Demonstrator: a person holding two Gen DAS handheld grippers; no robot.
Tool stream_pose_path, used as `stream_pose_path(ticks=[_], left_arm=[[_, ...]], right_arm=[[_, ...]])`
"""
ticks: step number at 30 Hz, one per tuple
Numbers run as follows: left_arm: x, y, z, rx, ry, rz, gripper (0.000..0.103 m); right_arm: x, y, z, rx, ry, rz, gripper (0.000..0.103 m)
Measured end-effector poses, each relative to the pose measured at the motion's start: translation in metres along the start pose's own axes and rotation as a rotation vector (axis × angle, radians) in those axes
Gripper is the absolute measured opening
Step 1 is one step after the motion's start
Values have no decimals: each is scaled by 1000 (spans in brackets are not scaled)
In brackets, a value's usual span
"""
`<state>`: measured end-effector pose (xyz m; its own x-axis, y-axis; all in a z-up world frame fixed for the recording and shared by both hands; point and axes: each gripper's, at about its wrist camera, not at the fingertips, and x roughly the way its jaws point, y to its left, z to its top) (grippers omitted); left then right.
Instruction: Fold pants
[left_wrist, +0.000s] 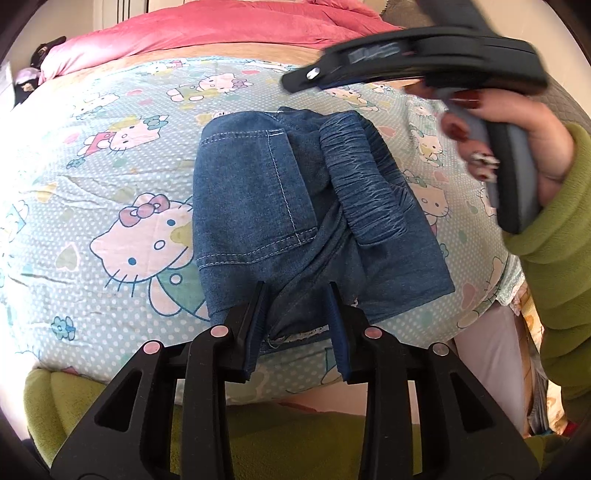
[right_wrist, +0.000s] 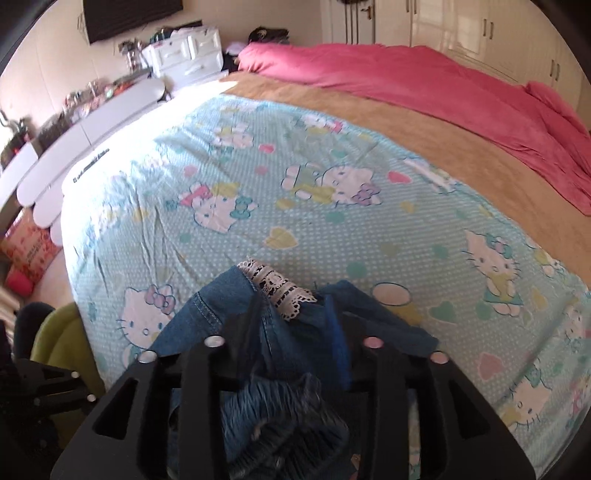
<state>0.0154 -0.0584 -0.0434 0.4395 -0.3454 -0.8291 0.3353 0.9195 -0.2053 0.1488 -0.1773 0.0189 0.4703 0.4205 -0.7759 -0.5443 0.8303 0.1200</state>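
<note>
Both tongs stand part open around denim, neither clearly pinching: left tongs (left_wrist: 295, 325) at the near hem of the folded pants (left_wrist: 295, 206) on the bed (left_wrist: 110, 184), right tongs (right_wrist: 295, 325) probably ready to tidy.

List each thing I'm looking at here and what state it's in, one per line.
denim pants: folded into a compact bundle, lying on the bed
elastic waistband: gathered, folded over on top
lace trim: showing at the bundle's edge
left gripper: jaws apart, straddling the bundle's near edge
right gripper: jaws apart, denim between them, blurred
cartoon-cat bedsheet: spread, slightly wrinkled
pink blanket: rumpled at the far side
</note>
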Motion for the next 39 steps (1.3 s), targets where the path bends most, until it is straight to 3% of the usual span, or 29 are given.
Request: stream_pose_path(ticks=[3, 7, 13, 21, 23, 29, 39], left_arm=[[0, 1, 0, 1, 1, 0, 26], [-3, -2, -2, 4, 2, -3, 30], [-9, -8, -6, 3, 0, -20, 35], [-34, -14, -4, 12, -41, -47, 52], [-41, -17, -2, 19, -61, -34, 66], [-54, -16, 8, 14, -124, 23, 86], [-38, 5, 28, -48, -113, 86, 93]], right_arm=[[-25, -4, -6, 29, -48, 7, 55], [-57, -4, -16, 48, -121, -16, 76], [-88, 0, -35, 49, -170, -42, 77], [-110, -13, -62, 106, -193, -72, 77], [-114, -15, -70, 118, -193, -84, 77], [-112, -23, -87, 148, -173, -94, 77], [-84, -29, -104, 184, -111, -65, 77]])
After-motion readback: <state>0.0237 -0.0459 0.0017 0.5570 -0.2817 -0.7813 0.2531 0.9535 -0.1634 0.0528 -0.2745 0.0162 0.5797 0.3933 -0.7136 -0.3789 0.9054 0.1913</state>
